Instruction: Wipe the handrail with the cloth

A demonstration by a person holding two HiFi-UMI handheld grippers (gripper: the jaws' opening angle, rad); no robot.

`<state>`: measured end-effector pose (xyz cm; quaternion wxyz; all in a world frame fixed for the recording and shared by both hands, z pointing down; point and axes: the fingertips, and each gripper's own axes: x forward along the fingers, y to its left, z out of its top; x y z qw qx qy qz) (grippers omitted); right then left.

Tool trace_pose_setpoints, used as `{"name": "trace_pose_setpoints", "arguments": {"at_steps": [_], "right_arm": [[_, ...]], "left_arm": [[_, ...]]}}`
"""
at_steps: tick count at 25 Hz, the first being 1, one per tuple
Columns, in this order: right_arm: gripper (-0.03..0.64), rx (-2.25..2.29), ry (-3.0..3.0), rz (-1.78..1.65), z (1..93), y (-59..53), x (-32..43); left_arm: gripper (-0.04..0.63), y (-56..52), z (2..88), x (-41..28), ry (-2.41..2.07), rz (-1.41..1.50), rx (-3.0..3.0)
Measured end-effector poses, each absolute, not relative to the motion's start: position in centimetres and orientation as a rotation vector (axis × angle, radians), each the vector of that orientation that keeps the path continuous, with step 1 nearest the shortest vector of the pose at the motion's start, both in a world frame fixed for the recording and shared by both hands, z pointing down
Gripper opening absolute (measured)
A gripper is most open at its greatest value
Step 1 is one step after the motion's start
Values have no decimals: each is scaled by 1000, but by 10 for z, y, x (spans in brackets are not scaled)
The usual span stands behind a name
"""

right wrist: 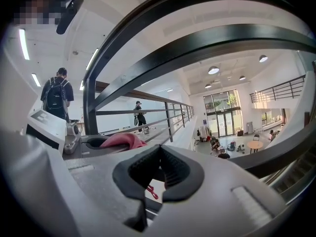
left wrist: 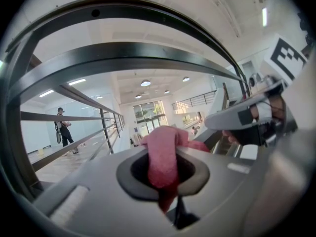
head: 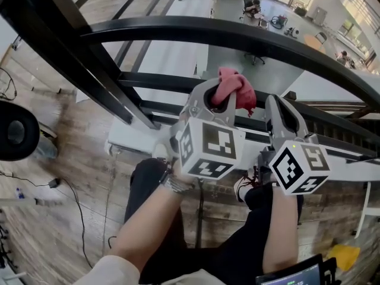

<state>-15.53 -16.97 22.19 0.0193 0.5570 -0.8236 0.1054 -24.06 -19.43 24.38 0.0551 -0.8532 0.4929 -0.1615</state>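
Between the left gripper's (head: pixel 217 100) jaws the cloth (head: pixel 236 86) is sitting clamped — its bunched end is sticking out past the tips, just below the handrail (head: pixel 237 37), not touching it. Right gripper (head: pixel 280 107) is hovering just beside — jaws pressed together on nothing.
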Motion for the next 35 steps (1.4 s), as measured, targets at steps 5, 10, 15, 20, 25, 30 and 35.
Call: {"name": "trace_pose_setpoints", "arguments": {"at_steps": [5,10,15,20,25,30,35], "right_arm": [[2,1739,-2560,395,227,-171,-153],[2,1753,-2547,412,231,-171,-149],[2,1749,-2544,412,233,-172,-150],[2,1748,-2548,420,234,-173,-151],[2,1741,-2549,426,236,-173,-153],[2,1731,-2550,430,237,-171,-157],[2,1714,-2548,412,238,-169,-159]], "left_arm": [[31,-193,244,-237,1487,-482,-2597],[31,-191,243,-226,1475,-509,-2522],[31,-190,242,-227,1492,-531,-2437],[31,-190,241,-226,1456,-568,-2347],[31,-190,242,-226,1427,-596,-2313],[31,-188,241,-224,1393,-619,-2282],[31,-188,240,-224,1361,-630,-2277]]}}
